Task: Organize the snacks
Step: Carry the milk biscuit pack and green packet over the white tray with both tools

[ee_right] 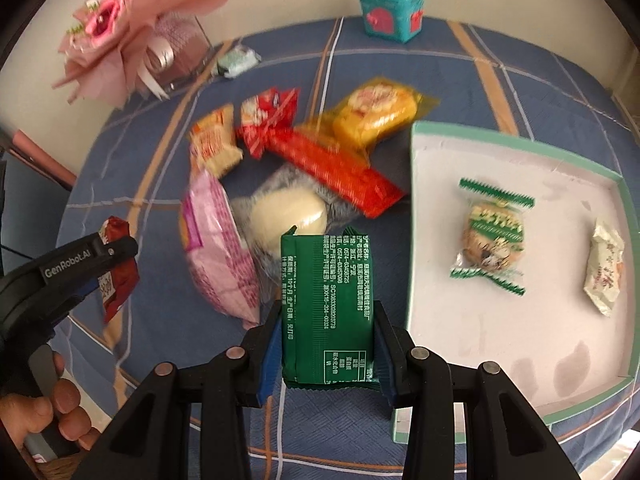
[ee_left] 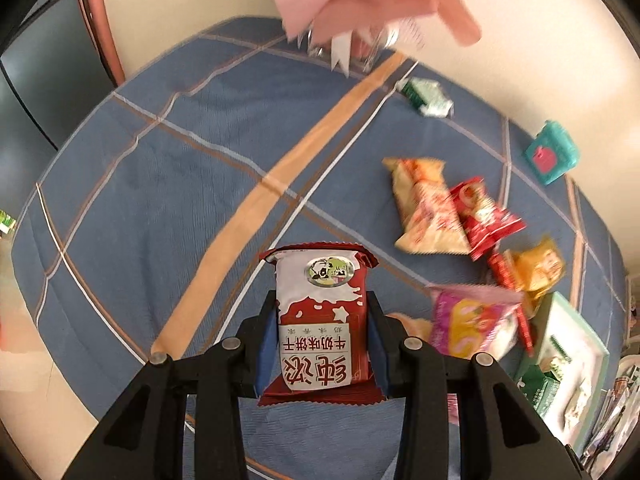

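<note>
Gripping a red biscuit packet between its fingers, the left gripper holds it above the blue checked table. The right gripper is closed on a green packet, just left of the tray. In the tray lie a green-wrapped cookie and a white candy. On the table left of the tray are a pink packet, an orange bar, a yellow cake and other snacks. A teal box stands at the far edge, near a pink bouquet.
</note>
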